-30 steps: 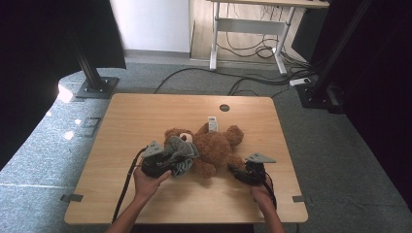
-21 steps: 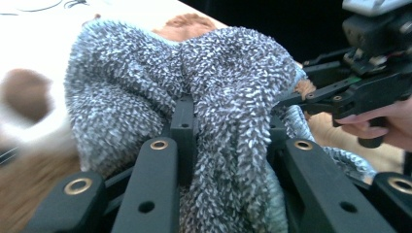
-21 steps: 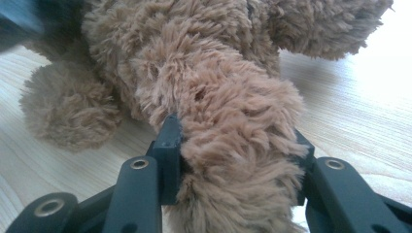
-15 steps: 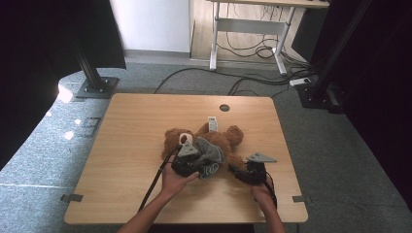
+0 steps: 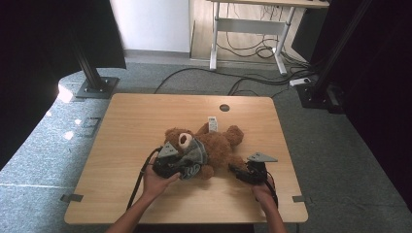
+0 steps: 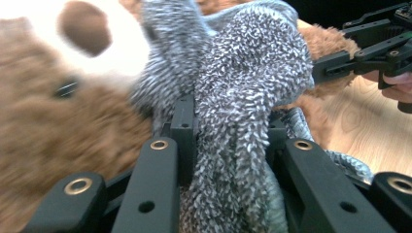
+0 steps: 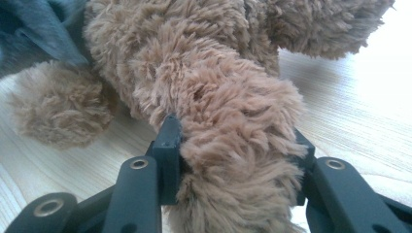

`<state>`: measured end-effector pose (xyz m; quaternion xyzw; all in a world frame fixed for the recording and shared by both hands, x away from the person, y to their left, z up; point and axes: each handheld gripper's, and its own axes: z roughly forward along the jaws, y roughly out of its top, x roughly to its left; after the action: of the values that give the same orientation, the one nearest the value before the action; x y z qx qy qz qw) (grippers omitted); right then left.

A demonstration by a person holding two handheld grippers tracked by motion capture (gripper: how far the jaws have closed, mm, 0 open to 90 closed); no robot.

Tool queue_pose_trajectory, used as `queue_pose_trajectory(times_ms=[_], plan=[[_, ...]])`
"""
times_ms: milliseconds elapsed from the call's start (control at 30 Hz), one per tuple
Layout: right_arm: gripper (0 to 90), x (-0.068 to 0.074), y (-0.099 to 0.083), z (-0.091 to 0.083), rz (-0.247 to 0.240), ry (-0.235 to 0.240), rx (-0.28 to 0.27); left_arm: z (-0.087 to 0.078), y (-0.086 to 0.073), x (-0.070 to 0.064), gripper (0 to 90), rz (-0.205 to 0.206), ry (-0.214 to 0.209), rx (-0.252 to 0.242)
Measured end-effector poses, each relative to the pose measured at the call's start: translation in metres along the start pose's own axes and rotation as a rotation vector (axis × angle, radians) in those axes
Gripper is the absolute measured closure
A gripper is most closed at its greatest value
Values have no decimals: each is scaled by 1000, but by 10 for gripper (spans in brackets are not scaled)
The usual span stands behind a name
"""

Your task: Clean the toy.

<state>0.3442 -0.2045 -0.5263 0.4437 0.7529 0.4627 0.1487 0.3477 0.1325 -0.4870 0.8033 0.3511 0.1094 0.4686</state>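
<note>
Two hand-held grippers are busy with one soft brown teddy bear (image 5: 214, 145) that lies on its back on the light wooden table (image 5: 126, 121). The bear is a little nearer the person's edge than the middle, with its head toward the left side and its legs toward the right.

Around the bear's neck is a fluffy grey knitted scarf (image 5: 194, 158). The left hand-held gripper (image 5: 177, 167) sits just beside the bear's head, on the side closest to the person. Its black jaws are squeezed shut on a fold of the scarf (image 6: 233, 111), right next to the bear's white snout.

The right hand-held gripper (image 5: 238, 171) is at the bear's lower end, also on the near side. Its jaws are clamped on one furry brown leg (image 7: 228, 145), and the leg bulges out between them.

A small white tag (image 5: 212, 124) sticks out from the bear on its far side. Past the bear, near the far edge, the table has a round dark hole (image 5: 224, 108).
</note>
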Motion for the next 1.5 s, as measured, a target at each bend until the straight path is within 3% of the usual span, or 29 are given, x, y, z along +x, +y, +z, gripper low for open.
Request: queue_pose_trajectory(times_ms=[400,467,600,667,833,1033,1200,1333,1500], plan=[[551,-1,-1,0,-10,18,7,-40,-20,39,690,-69,113,-26],[551,-1,-1,0,-8,20,7,-44,-25,47,691,-100,121,-25],[551,-1,-1,0,-7,22,10,-46,-30,50,692,-118,132,-29],[551,-1,-1,1,-5,21,11,-46,-28,45,693,-110,118,-47],[551,-2,-1,1,6,20,10,-39,-13,24,693,-83,14,-89],[551,-1,-1,1,-3,20,13,-9,15,-5,692,-33,-44,-79],[551,-1,-2,2,-6,25,18,25,28,-34,691,24,-82,-38],[551,-1,-2,1,-7,24,19,51,26,-53,690,66,-95,22],[553,-2,-3,1,-16,24,31,61,16,-54,690,63,-101,65]])
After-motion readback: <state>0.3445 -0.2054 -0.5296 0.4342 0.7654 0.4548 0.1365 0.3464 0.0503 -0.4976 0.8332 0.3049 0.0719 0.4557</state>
